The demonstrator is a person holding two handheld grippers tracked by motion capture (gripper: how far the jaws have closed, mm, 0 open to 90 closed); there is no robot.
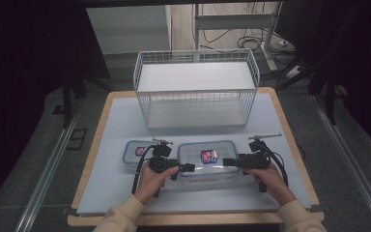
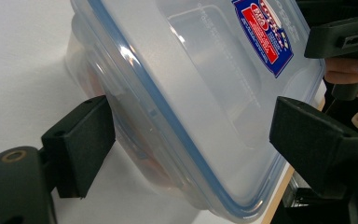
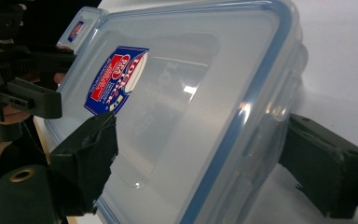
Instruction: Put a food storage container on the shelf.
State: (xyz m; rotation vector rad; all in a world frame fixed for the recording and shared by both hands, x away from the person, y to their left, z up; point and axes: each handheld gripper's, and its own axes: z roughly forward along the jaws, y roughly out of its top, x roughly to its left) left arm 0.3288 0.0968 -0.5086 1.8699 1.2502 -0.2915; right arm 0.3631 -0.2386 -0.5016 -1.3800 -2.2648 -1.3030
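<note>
High view: both forearms enter from 6 o'clock, the left gripper (image 1: 189, 167) and right gripper (image 1: 228, 162) pointing inward at the ends of a clear plastic box (image 1: 207, 163) on the counter (image 1: 121, 121).

Left gripper view: fingers (image 2: 81, 144) wide, straddling the box's (image 2: 205, 93) blue-sealed lid; contact unclear.

Right gripper view: fingers (image 3: 86, 161) wide, flanking the box's (image 3: 186, 93) latch end.

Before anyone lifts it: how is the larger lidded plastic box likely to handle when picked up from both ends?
The box looks rigid, so it should probably hold its shape. Its clear walls look glossy, so the left hand-held gripper and right hand-held gripper may slip. Something reddish shows inside, which may add some weight.
</note>
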